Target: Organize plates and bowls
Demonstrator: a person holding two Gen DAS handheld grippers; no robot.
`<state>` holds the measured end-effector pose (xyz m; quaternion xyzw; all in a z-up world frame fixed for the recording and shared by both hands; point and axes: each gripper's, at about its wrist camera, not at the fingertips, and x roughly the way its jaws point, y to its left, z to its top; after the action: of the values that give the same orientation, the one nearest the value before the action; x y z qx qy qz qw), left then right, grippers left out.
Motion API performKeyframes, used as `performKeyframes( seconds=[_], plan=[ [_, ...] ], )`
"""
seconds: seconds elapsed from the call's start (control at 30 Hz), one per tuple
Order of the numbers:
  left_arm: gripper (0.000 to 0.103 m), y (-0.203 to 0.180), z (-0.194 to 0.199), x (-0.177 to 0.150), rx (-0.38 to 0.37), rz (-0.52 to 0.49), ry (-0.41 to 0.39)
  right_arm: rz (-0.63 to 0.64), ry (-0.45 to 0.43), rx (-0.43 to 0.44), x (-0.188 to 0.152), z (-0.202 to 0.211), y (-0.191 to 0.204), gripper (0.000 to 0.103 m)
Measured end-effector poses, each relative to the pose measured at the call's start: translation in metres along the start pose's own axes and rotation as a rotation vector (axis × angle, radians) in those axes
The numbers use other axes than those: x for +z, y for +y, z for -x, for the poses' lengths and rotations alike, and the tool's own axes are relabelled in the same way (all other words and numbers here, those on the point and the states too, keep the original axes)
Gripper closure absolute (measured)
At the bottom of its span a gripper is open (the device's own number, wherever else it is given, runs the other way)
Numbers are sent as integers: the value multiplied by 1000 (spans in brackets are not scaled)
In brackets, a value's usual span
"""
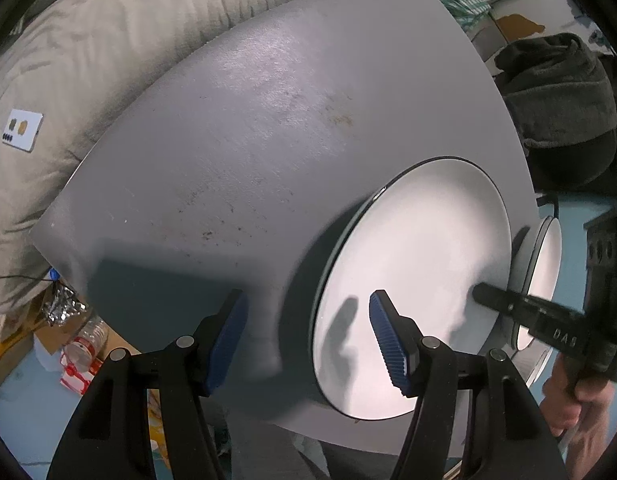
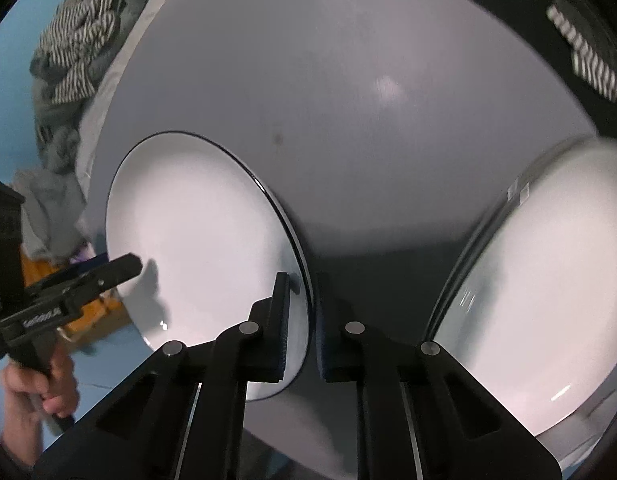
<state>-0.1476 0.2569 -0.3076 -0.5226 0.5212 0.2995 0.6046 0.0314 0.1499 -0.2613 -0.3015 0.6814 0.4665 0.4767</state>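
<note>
Grey tabletop (image 1: 236,128) holds a white dark-rimmed plate (image 2: 196,240) near its edge. Right wrist view shows the right tool (image 2: 302,320) clamped narrow on that plate's rim, with a second white plate (image 2: 548,300) at right. Left wrist view alone shows the left tool (image 1: 304,336) spread wide, gripping nothing, over the first plate's edge, beside beige bedding (image 1: 88,40).

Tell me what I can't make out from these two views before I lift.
- White plate: near rim hidden behind the right hand-held gripper, right wrist view.
- Second dish: blurred, cut off by the frame edge; plate or bowl unclear.
- Same dish, left wrist view: mostly hidden behind the plate.
</note>
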Motion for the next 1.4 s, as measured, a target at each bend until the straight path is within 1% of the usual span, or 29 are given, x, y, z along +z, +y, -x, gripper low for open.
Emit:
performKeyframes(
  seconds=[0.07, 0.1, 0.17, 0.23, 0.27, 0.33, 0.43, 0.6, 0.63, 0.67, 0.73, 0.87, 0.97, 1.03, 1.1, 1.17, 1.2, 1.3, 1.33, 1.4],
  plan=[
    [39, -1, 0, 0, 7, -23, 6, -33, -16, 27, -8, -1, 0, 92],
    [41, -3, 0, 1, 13, -37, 6, -41, -25, 32, -14, -3, 2, 92],
    [62, -6, 0, 2, 20, -73, 6, -66, -42, 40, -18, -6, 2, 90],
    [68, -6, -1, 3, 30, -91, 11, -80, -52, 47, -18, -7, 2, 88],
    [75, -6, -1, 4, 24, -95, 12, -82, -55, 45, -20, -8, 2, 88],
    [78, -6, -3, 5, 20, -99, 22, -80, -57, 40, -17, -7, 4, 88],
    [80, -8, -2, 7, 24, -121, 17, -76, -64, 26, -10, -7, 3, 88],
    [80, -11, 0, 15, 31, -143, 2, -87, -74, 30, -8, -6, -3, 88],
    [81, -10, 0, 16, 24, -144, 2, -86, -73, 31, -7, -6, -3, 87],
    [85, -10, -1, 16, 13, -143, 1, -84, -70, 29, -6, -7, -3, 87],
    [87, -9, -6, 15, -24, -134, 13, -70, -69, 23, -6, -8, -2, 88],
    [87, -10, -5, 8, -10, -141, -1, -38, -83, 0, -6, -10, 0, 87],
    [87, -9, -5, 9, -4, -152, -7, -52, -96, 15, -6, -10, -3, 88],
    [87, -9, -5, 11, -6, -149, 4, -37, -101, 25, -6, -10, -4, 88],
    [86, -9, -6, 14, -10, -150, 21, -50, -103, 24, -5, -10, -6, 88],
    [79, -12, -6, 14, -8, -154, 22, -65, -98, 9, -4, -11, -5, 84],
    [78, -15, -6, 13, -3, -164, 19, -66, -98, 9, -5, -10, -7, 82],
    [78, -21, -5, 10, 39, -198, -4, -41, -103, -32, -3, -11, -2, 81],
    [80, -21, -5, 10, 50, -201, -9, -29, -104, -45, -3, -12, 0, 81],
    [83, -19, -5, 9, 44, -188, -5, -30, -104, -52, -2, -12, 1, 81]
  ],
)
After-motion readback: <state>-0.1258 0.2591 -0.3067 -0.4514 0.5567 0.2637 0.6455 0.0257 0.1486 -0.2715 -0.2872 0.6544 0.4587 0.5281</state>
